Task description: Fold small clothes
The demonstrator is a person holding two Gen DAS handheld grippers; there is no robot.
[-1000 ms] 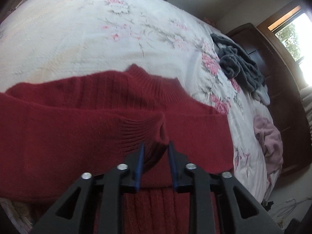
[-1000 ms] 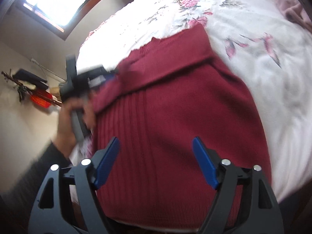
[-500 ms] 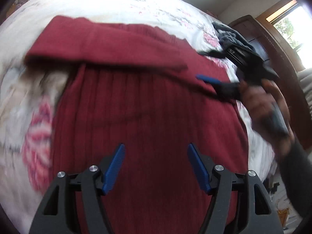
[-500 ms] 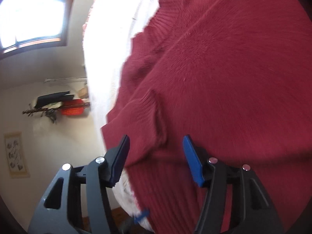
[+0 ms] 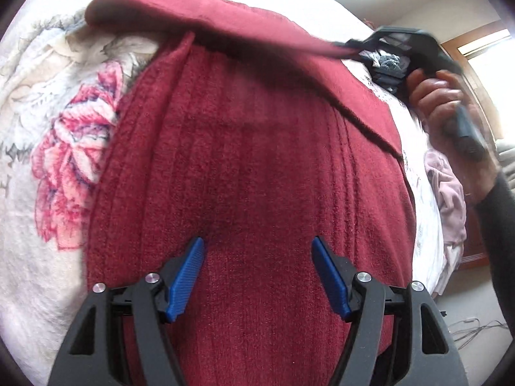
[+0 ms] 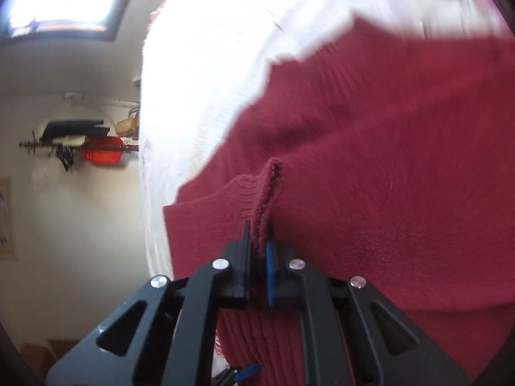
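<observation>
Left wrist view. The left tool (image 5: 257, 273) is spread wide with nothing between its blue pads, hovering low over the dark red ribbed knit sweater (image 5: 257, 167). The sweater lies directly ahead of and beneath this tool, flat on the white bed cover with pink flower print (image 5: 58, 167). A sleeve is laid across the sweater's far end. Far ahead to the right, the right tool (image 5: 351, 52) grips that sleeve's tip, held by a person's hand (image 5: 441, 99) in a dark sleeve. Beyond it lie a grey bundle of clothes (image 5: 388, 64) and, along the bed's right edge, a pale pink garment (image 5: 447, 193).

Right wrist view. The right tool (image 6: 257, 251) is pressed together, pinching the ribbed red cuff (image 6: 268, 193), which stands up as a ridge just ahead of the pads. The sweater body fills the space ahead and right; the white cover runs off to the left. The picture is motion-blurred.

Step in hand, as judged: sleeve fold, cuff being carried across the chest.

Next move calls for: laying the cuff flat inside the body outline, releasing it, then taking the hem near the left tool to fold the body in half. Risk: the sleeve bunching on release.
</observation>
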